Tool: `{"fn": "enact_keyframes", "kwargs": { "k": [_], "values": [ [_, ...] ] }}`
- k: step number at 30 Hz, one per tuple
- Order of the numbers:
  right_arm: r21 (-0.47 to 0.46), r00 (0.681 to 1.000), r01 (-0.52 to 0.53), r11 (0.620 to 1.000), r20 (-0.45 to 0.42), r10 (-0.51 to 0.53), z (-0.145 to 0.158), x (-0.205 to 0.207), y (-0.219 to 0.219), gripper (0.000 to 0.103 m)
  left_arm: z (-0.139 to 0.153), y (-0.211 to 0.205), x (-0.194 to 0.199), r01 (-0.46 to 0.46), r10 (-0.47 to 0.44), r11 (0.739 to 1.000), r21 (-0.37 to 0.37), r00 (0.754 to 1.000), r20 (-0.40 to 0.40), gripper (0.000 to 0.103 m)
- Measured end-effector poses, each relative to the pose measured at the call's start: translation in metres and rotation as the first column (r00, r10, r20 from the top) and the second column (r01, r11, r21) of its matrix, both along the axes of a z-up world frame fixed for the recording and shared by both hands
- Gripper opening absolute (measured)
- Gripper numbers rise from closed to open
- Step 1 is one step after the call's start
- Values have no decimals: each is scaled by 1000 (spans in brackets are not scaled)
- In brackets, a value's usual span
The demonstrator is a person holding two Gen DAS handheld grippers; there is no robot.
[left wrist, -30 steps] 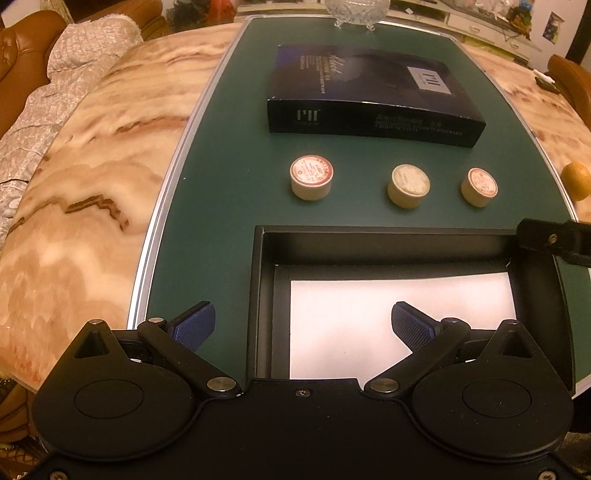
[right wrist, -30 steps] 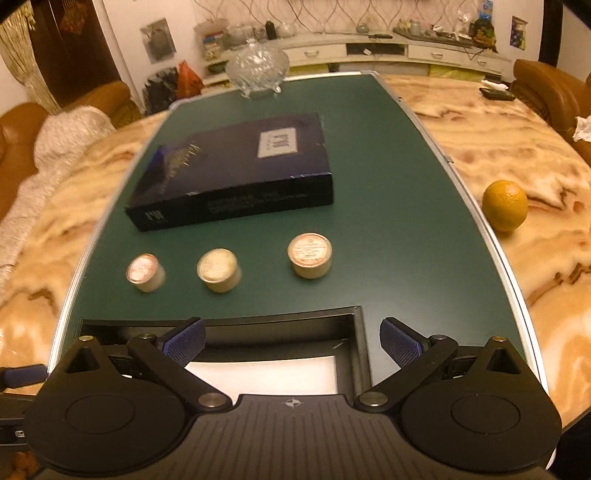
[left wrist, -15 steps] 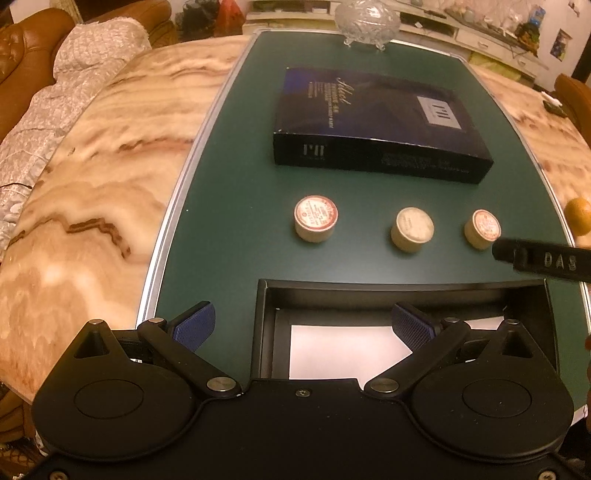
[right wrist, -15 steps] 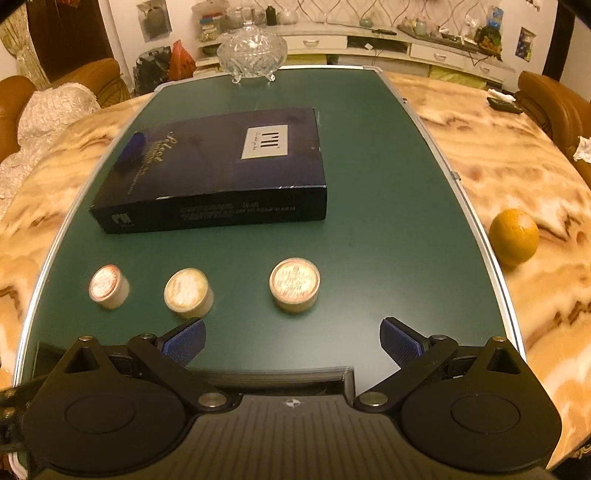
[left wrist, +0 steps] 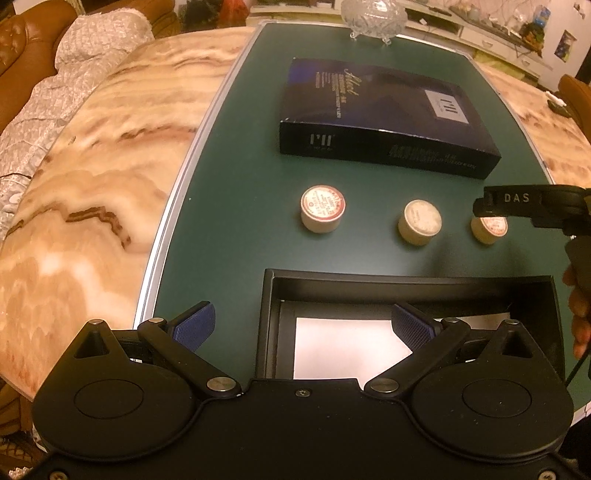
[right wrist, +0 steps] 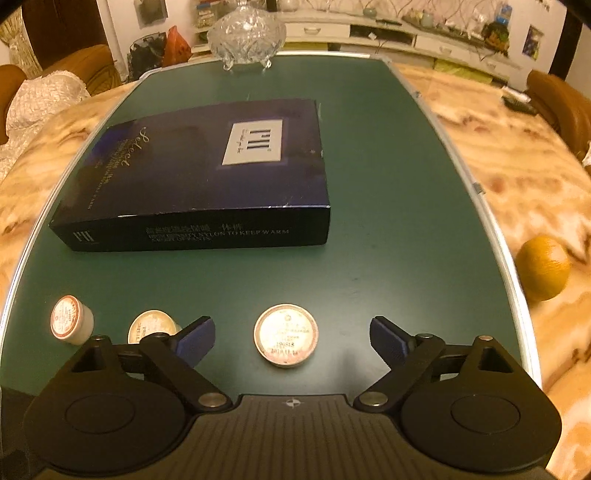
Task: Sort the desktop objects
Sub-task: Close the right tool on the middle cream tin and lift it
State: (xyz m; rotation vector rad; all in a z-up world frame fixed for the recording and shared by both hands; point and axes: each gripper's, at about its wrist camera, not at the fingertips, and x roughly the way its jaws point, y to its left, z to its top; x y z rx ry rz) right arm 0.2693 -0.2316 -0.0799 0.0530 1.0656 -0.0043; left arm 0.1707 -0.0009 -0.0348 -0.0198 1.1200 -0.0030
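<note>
Three small round cream tins stand in a row on the green mat: left tin (left wrist: 323,208), middle tin (left wrist: 420,222), right tin (left wrist: 488,229). In the right wrist view they show as left (right wrist: 70,319), middle (right wrist: 152,327) and right (right wrist: 286,334). My right gripper (right wrist: 291,339) is open, its blue pads on either side of the right tin, just above it. In the left wrist view it hangs over that tin (left wrist: 517,206). My left gripper (left wrist: 303,325) is open and empty over the near left corner of an open black box (left wrist: 406,284) with a white bottom.
A large dark blue flat box (right wrist: 207,173) lies behind the tins. A cut-glass bowl (right wrist: 246,33) stands at the mat's far end. An orange (right wrist: 542,266) sits on the marble table to the right. Sofas ring the table.
My right gripper has moved forward and down, from over the black box to straddle the right tin. My left gripper has drawn back slightly; the tins have not moved.
</note>
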Motion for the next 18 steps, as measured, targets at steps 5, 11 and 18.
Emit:
{"fn": "enact_keyframes", "kwargs": {
  "k": [5,11,18],
  "values": [
    [8,1000,-11,1000,-16,11,-8,6,1,78,-2,3,-1,-5,5,1000,3,1000,-5,103],
    [24,999,-10,1000,-36,11,-15,9,0,67,-3,4,-1,-5,5,1000,4,1000,-9,103],
    [36,999,-10,999,-47,12,-16,11,-2,52,-5,4,-2,-5,5,1000,5,1000,-14,103]
  ]
}}
